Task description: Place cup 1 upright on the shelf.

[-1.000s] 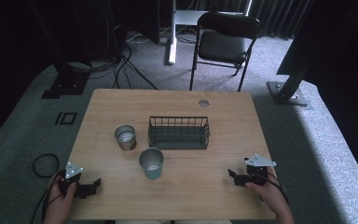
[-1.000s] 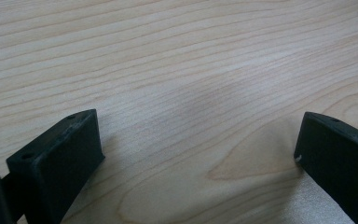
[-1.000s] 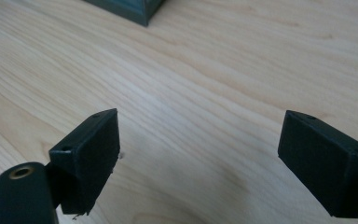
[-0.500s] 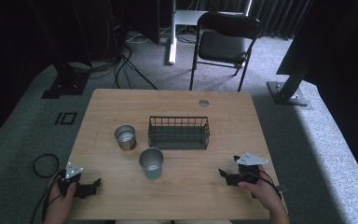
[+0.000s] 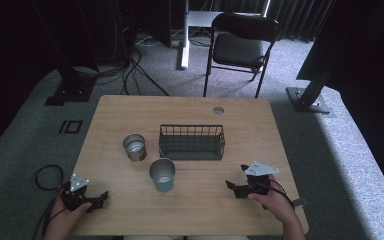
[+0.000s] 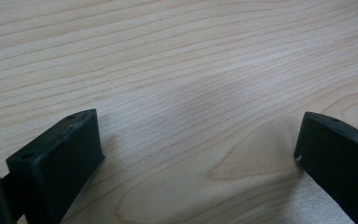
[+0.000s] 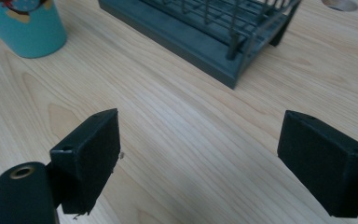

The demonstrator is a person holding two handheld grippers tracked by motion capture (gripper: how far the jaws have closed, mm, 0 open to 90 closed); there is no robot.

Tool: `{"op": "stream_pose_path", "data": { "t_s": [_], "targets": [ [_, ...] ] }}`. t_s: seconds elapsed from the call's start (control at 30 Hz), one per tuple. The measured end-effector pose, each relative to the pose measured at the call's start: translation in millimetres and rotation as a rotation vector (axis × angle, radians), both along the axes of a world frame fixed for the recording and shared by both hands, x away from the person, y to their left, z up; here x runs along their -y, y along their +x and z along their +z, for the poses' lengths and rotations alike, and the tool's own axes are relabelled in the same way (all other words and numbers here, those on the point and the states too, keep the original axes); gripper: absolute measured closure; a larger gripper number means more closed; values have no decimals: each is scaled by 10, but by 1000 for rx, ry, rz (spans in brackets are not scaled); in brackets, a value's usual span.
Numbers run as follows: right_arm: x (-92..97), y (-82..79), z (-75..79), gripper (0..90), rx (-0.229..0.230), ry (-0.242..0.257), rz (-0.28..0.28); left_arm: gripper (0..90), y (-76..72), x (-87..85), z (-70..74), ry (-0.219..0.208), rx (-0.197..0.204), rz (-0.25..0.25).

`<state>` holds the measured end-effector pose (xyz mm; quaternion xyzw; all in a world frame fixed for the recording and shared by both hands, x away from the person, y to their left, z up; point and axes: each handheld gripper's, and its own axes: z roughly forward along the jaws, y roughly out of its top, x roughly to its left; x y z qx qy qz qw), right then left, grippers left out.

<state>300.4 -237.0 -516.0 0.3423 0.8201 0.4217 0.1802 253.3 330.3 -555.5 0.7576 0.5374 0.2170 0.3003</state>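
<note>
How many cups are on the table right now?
2. The metal cup stands left of the wire basket; the teal cup stands nearer the person, in front of the basket's left end.

The teal cup (image 7: 25,25) is running off the right gripper view's top edge, its print cut; the wire basket (image 7: 214,28) is losing its upper part there.

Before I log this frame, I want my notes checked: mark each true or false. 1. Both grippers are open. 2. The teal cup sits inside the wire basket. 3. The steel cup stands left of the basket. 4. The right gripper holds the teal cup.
1. True: the left gripper and the right gripper have their jaws wide apart over bare wood.
2. False: the teal cup stands on the table, in front of the wire basket.
3. True: the steel cup stands left of the basket.
4. False: it holds nothing.
</note>
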Motion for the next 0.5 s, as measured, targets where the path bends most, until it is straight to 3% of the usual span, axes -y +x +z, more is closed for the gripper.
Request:
{"op": "stream_pose_path", "data": {
  "t_s": [0.5],
  "targets": [
    [-297,28,93,129,16,8,88,13,-1,3,0,1,0,-5]
  ]
}}
